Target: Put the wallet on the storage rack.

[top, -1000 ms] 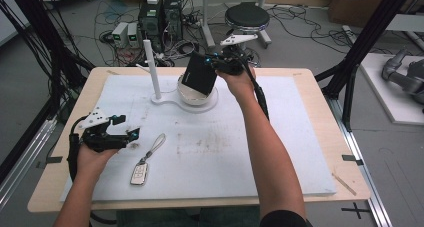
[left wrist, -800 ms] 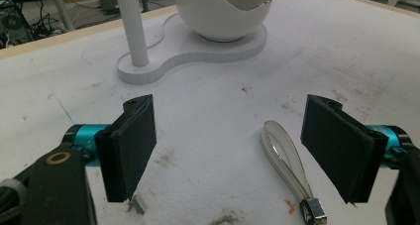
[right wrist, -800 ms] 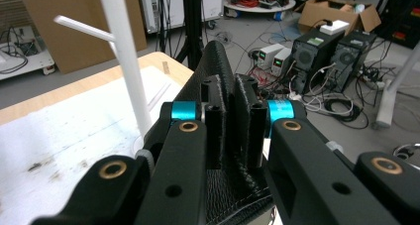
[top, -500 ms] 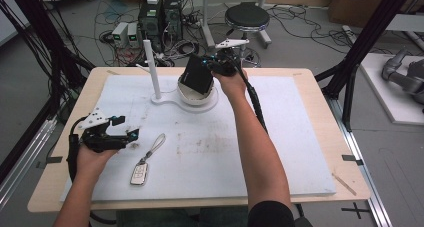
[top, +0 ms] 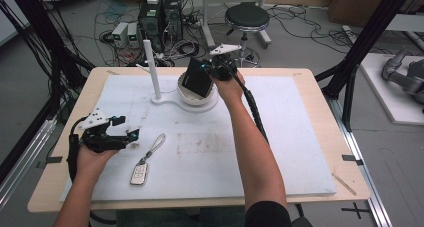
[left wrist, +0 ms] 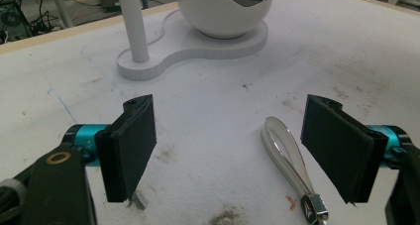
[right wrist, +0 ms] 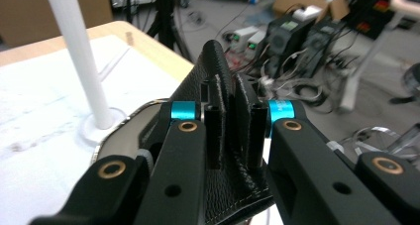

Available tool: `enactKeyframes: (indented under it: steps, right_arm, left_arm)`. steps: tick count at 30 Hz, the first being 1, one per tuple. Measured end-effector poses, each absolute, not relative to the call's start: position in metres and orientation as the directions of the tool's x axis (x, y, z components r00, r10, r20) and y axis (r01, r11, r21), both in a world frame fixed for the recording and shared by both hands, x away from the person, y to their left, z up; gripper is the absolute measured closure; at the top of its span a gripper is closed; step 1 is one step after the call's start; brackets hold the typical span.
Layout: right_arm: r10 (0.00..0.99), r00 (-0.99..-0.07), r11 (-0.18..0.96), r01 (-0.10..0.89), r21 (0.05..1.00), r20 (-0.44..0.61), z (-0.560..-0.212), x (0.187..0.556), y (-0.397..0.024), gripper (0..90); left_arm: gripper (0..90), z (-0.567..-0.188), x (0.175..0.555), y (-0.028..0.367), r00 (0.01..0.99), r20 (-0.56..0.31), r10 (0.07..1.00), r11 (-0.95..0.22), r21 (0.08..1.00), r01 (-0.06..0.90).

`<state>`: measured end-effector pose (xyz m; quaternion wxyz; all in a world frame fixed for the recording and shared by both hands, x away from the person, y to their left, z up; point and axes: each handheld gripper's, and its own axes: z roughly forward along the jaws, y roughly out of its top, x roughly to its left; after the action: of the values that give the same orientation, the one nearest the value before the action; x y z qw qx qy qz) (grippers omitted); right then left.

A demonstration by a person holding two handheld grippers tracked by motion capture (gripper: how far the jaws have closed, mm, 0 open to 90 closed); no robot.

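Soft, even light is falling from overhead, leaving only faint shadows on the white bench [top: 300, 137]. The high view is looking slightly soft and pixelated. In the right gripper view, the floor clutter [right wrist: 307, 41] is blurring out of focus.

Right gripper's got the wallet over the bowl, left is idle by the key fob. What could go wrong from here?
1. The right gripper pinches the black leather wallet near one edge, tilted over the white bowl; it could slip or land half out, propped on the rim.
2. The white post shares the bowl's base, close by; a sideways swing may knock it.
3. The open left gripper has the key fob's strap loop lying between its jaws; a move could snag or drag the key fob.
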<state>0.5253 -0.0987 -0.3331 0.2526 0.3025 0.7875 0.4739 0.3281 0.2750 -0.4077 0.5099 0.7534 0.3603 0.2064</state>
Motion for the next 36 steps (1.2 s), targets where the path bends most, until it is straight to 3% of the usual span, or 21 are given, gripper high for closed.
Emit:
enactKeyframes:
  steps: [6,7,10,16,33,36]
  right_arm:
    - [0.700,-0.707,0.405,0.278,0.871,-0.100,-0.346,0.525,-0.095,80.7]
    - [0.695,-0.711,0.423,0.281,0.861,-0.110,-0.347,0.525,-0.092,77.8]
    - [0.720,-0.682,0.439,0.310,0.843,-0.124,-0.348,0.524,-0.087,57.2]
    - [0.734,-0.672,0.432,0.356,0.829,-0.094,-0.340,0.520,-0.095,39.4]
    - [0.733,-0.678,0.441,0.411,0.798,-0.056,-0.297,0.478,-0.144,27.2]
    - [0.744,-0.660,0.422,0.349,0.837,-0.100,-0.299,0.462,-0.159,28.0]
  left_arm:
    - [21.6,-0.407,0.328,0.274,0.659,-0.057,0.750,-0.221,0.918,0.331]
    - [21.6,-0.407,0.328,0.273,0.657,-0.059,0.751,-0.217,0.918,0.331]
    - [21.6,-0.407,0.328,0.273,0.659,-0.054,0.750,-0.222,0.918,0.328]
    - [21.6,-0.406,0.328,0.271,0.665,-0.054,0.745,-0.227,0.917,0.328]
    - [21.6,-0.405,0.326,0.264,0.679,-0.051,0.732,-0.234,0.917,0.322]
    - [21.6,-0.404,0.326,0.263,0.680,-0.048,0.732,-0.236,0.918,0.319]
